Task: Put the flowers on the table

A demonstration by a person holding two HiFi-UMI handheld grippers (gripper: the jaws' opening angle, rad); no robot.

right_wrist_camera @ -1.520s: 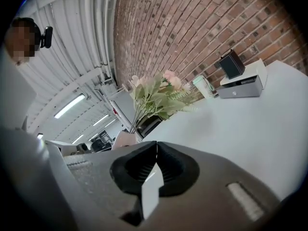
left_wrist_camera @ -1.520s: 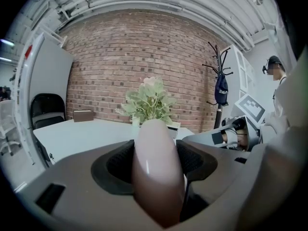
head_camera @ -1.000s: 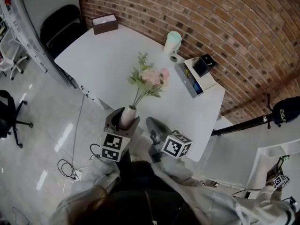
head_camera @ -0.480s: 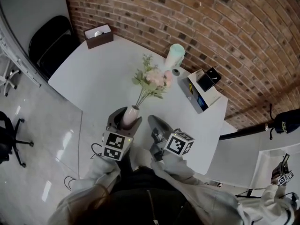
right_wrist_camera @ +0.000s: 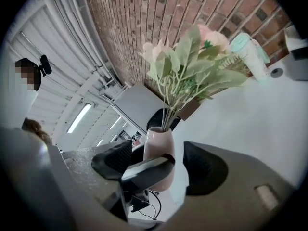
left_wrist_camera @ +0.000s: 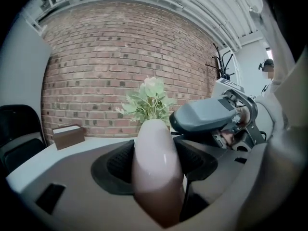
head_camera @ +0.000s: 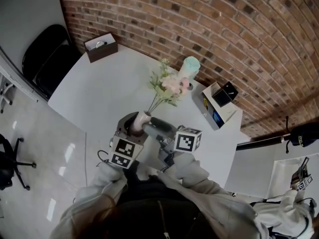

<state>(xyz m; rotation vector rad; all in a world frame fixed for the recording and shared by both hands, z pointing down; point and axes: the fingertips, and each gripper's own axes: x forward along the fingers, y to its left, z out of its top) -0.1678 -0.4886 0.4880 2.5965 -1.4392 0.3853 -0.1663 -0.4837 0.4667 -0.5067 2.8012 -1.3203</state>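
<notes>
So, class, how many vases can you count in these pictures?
1: the pink vase holding the flowers, gripped by the left gripper at the white table's near side. No other vase shows, and none looks hidden.

Light: bright, even, diffuse indoor; no hard shadows on the white table (head_camera: 99,91).
Glare: pale reflected patches on the glossy floor (head_camera: 67,153); one small highlight on the vase (left_wrist_camera: 156,172).
Source: ceiling strip lights (right_wrist_camera: 79,118), burnt out to white in the right gripper view.
Distortion: the head view bows the brick wall (head_camera: 224,24) into an arc; both gripper views are circular fisheye with black corners.
Focus: the vase is soft at close range in the left gripper view; the background is sharper.
</notes>
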